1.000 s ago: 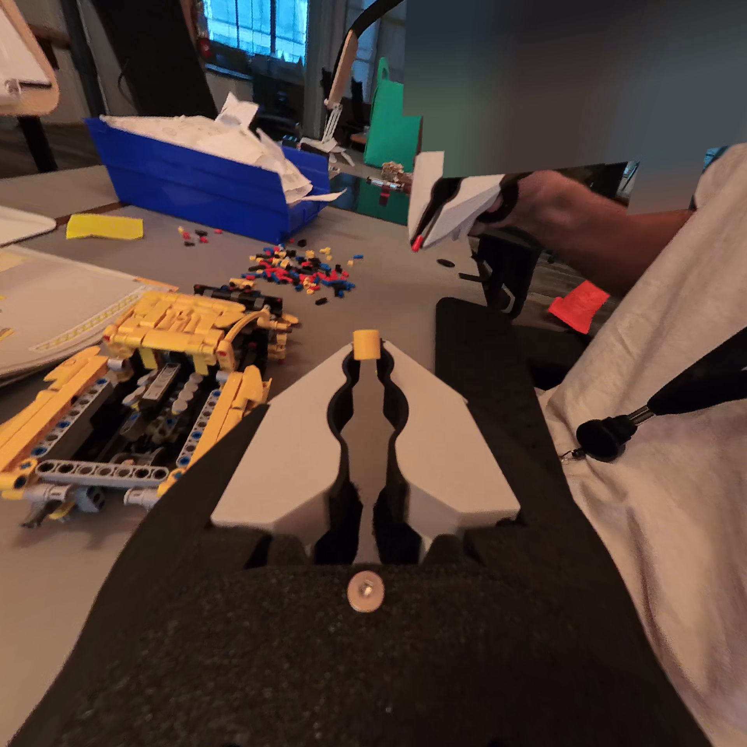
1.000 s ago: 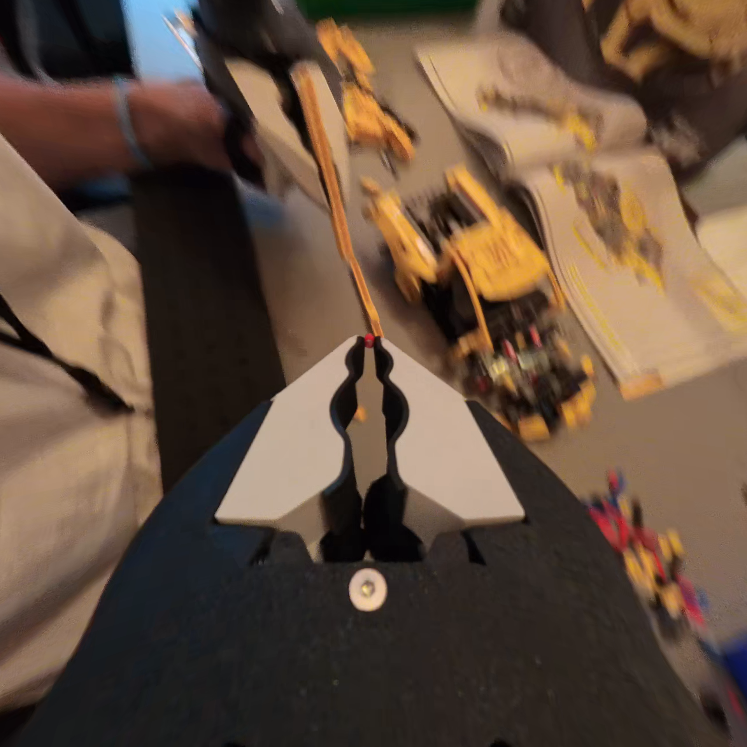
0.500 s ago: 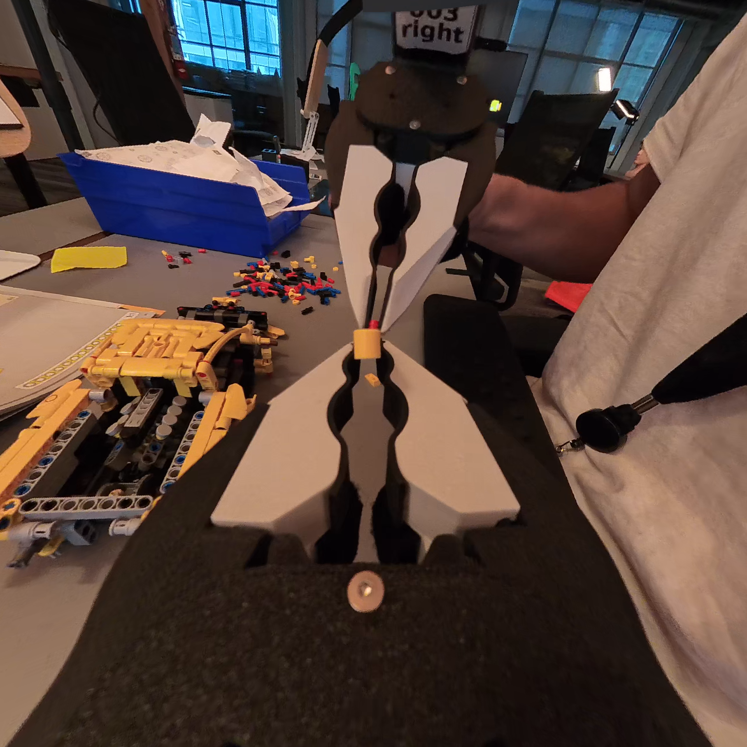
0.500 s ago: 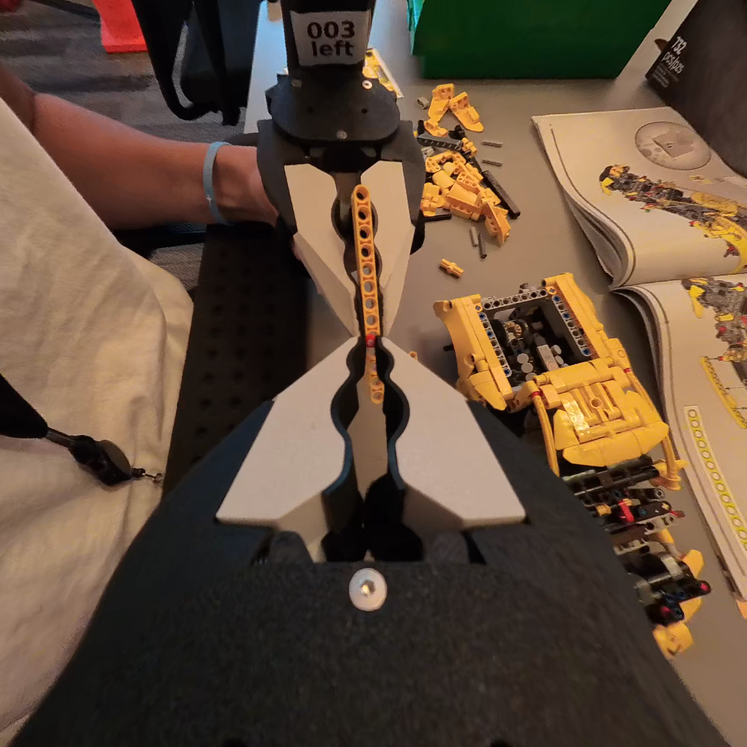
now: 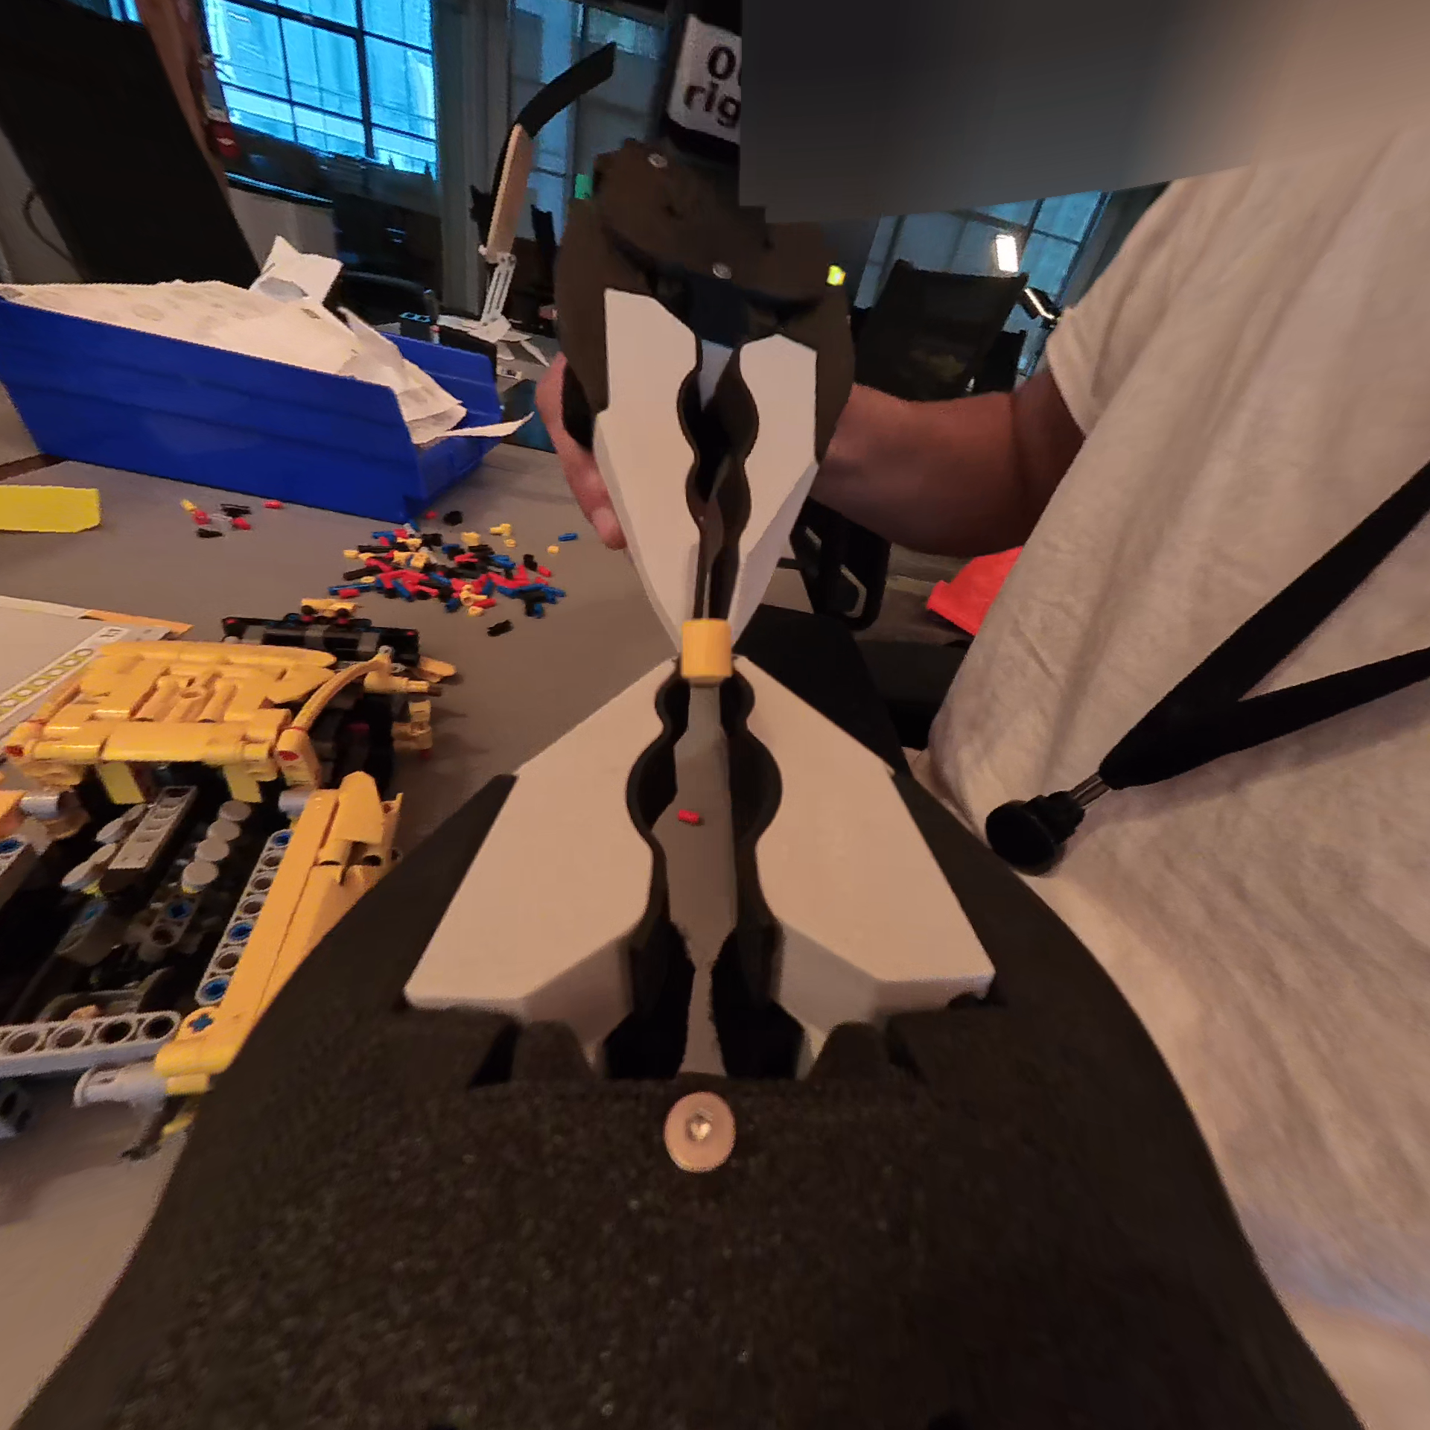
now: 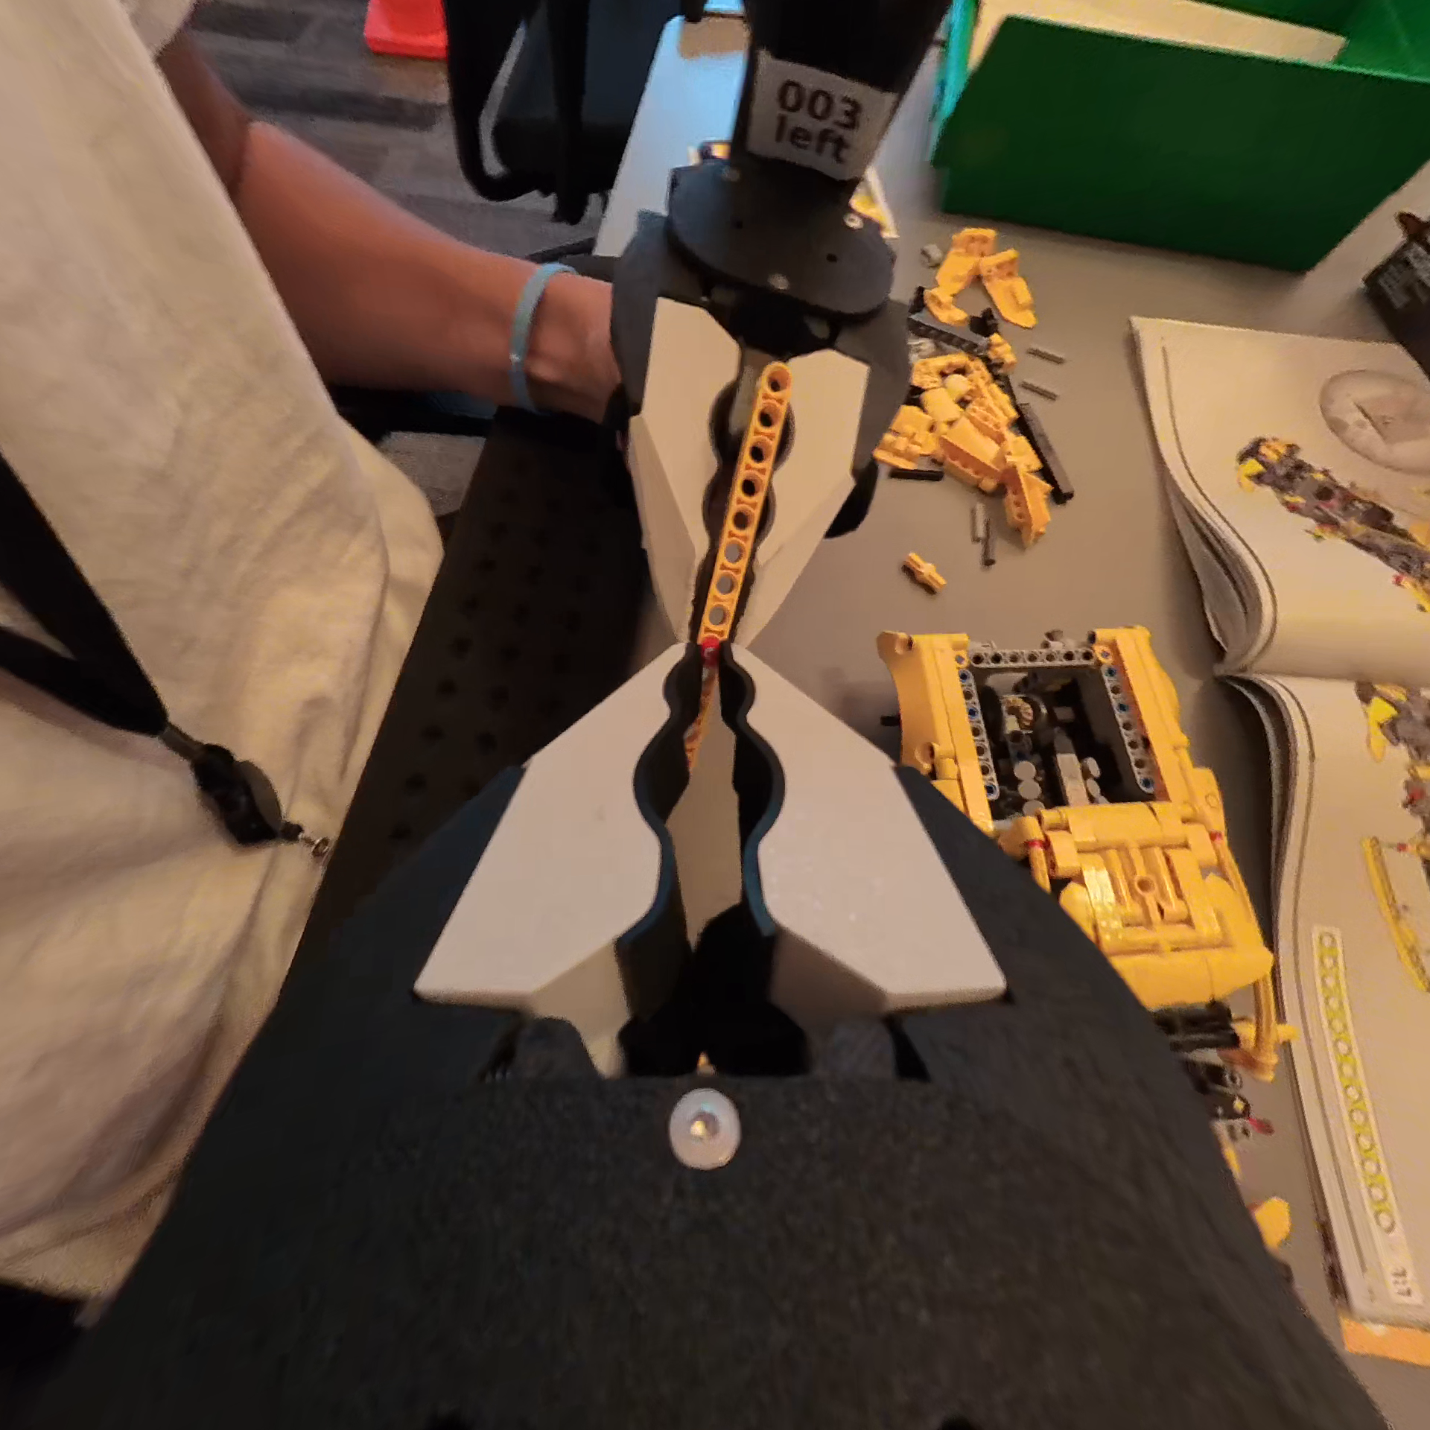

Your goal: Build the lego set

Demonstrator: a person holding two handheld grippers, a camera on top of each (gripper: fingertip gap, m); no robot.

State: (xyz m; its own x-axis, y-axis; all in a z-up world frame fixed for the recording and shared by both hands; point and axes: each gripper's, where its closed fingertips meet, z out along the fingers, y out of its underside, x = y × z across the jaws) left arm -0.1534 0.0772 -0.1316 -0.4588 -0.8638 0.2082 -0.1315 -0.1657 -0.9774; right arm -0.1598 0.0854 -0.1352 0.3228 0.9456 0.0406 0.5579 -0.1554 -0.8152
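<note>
My left gripper [image 5: 704, 669] is shut on a long yellow holed beam, seen end-on [image 5: 704, 648] at its tips. In the right wrist view the beam [image 6: 747, 480] runs along the left gripper [image 6: 716, 628], and its near end reaches between my right fingers. My right gripper [image 6: 706, 659] is shut on a small red pin [image 6: 708, 651], which is pressed against a hole near the beam's end. The right gripper [image 5: 708, 611] faces the left one tip to tip above the table. The half-built yellow vehicle [image 5: 178, 712] [image 6: 1083, 812] stands on the table beside them.
A pile of small coloured pins [image 5: 456, 573] lies before a blue bin [image 5: 232, 418]. A loose red piece [image 5: 687, 815] shows through the finger gap. Yellow parts [image 6: 975, 433], an open instruction booklet [image 6: 1315, 542] and a green bin [image 6: 1161, 147] are nearby. The person's torso is close. Less than 4 cm separates the two grippers' tips. The half-built yellow vehicle [image 5: 178, 712] is about equally far from each gripper, around 15 cm. Look for it in the right wrist view [image 6: 1137, 860] too.
My right gripper swung in from the side with the red pin and met the beam's end at the left gripper's tips. Both grippers are now tip to tip and slightly tilted.
</note>
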